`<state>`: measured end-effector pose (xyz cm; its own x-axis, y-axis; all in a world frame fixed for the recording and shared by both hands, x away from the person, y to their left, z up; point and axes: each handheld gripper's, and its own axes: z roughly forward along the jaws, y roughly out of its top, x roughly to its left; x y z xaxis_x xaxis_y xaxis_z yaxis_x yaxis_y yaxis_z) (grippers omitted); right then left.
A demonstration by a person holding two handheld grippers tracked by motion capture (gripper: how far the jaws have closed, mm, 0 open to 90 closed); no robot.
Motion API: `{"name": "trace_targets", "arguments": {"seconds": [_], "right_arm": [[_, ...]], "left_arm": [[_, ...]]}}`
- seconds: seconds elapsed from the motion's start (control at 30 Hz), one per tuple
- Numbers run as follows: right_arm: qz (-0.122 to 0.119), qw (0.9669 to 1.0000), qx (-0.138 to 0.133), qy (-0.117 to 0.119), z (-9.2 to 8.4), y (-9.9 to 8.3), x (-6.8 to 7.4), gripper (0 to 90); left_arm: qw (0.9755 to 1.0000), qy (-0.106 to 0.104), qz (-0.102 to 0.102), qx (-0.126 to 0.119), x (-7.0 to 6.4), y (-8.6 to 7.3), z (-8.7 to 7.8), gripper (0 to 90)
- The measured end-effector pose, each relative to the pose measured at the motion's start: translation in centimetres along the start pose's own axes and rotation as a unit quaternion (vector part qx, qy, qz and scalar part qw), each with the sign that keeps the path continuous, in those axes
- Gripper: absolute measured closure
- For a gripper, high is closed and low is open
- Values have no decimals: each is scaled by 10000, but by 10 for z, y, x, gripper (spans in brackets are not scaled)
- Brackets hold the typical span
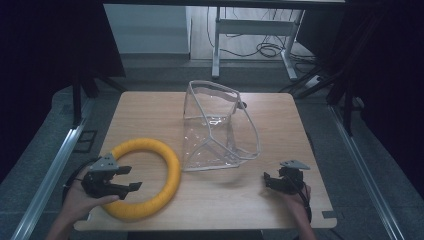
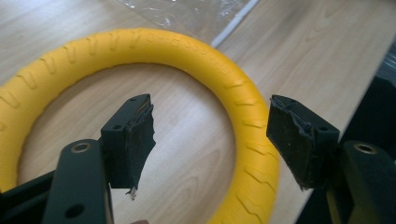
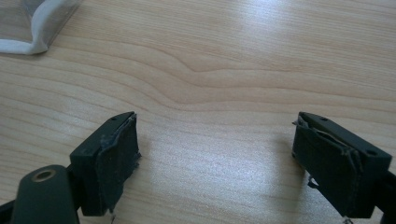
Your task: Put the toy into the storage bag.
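My left hand-held gripper [image 1: 131,178] hovers wide open over the yellow ridged foam ring [image 1: 170,162] at the bench's [image 1: 280,115] seven o'clock. The ring looks light, grippy and slightly squashy; I'd pinch its band crosswise. My right hand-held gripper [image 1: 265,181] is also wide open and empty.

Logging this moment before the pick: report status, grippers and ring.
Left gripper open over the yellow ring, nothing held. Right gripper open above bare table. Ring flat, clear bag just behind it, not blocking.
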<state>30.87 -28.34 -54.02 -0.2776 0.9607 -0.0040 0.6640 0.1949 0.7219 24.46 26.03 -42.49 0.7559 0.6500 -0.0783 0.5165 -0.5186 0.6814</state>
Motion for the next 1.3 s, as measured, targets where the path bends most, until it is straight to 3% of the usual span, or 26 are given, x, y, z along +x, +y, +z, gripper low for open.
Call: {"name": "trace_targets", "arguments": {"seconds": [0.27, 0.47, 0.67, 0.87, 1.03, 1.3], "right_arm": [[6, 10000, -13, -8, 0, 0, 0, 152], [12, 10000, -16, -11, 0, 0, 0, 155], [-8, 10000, -18, -14, 0, 0, 0, 155], [-5, 10000, -27, -11, 0, 0, 0, 155], [-6, 10000, -28, -11, 0, 0, 0, 156], [-15, 10000, -35, -12, 0, 0, 0, 160]], "left_arm": [[9994, -167, 65, 281, -4, -2, 4, 343], [9960, -344, 291, 766, -11, -3, 15, 363], [9850, -497, 726, 1487, -24, -2, 33, 362], [9763, -576, 900, 1880, -31, -4, 48, 361], [9682, -472, 1026, 2234, -35, -8, 62, 359], [9592, -307, 1158, 2562, -41, -10, 78, 358]]}}
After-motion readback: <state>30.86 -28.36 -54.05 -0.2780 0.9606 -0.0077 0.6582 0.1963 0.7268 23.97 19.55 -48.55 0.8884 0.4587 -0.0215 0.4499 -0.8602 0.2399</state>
